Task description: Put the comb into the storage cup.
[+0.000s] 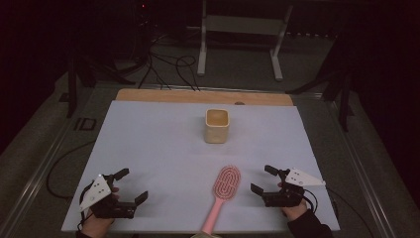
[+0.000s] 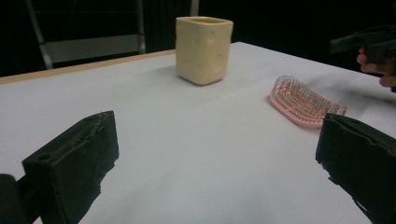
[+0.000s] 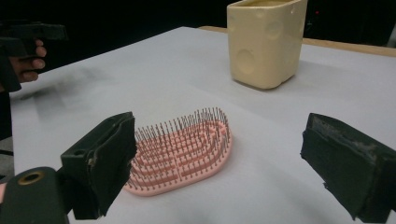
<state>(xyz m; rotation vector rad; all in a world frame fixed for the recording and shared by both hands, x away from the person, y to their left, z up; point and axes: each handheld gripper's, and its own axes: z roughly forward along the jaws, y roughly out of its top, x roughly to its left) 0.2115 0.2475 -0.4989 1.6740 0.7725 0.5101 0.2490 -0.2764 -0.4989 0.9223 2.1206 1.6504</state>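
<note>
Right gripper (image 1: 268,181) sits low at the near edge of the table, jaws spread wide and holding nothing, just to the right of the pink hairbrush (image 1: 224,191). In the right gripper view the brush head (image 3: 184,151) lies bristles-up right at the left jaw, so this looks like the approach to a pick. The brush lies flat on the white sheet, handle running back off the near edge, head pointing toward the cream cup (image 1: 217,125), well apart from it.

To do it well, I'd say: centre the jaws across the narrow neck or handle rather than the bristled head, come down until the lower edges nearly meet the sheet, then close squarely so the brush doesn't swivel.

Left gripper (image 1: 126,186) waits well to the left of the brush, jaws also wide apart and empty, out of the way. Nothing lies between brush and cup; the path looks free. Only the cup's upright wall could be knocked on a careless swing.
</note>
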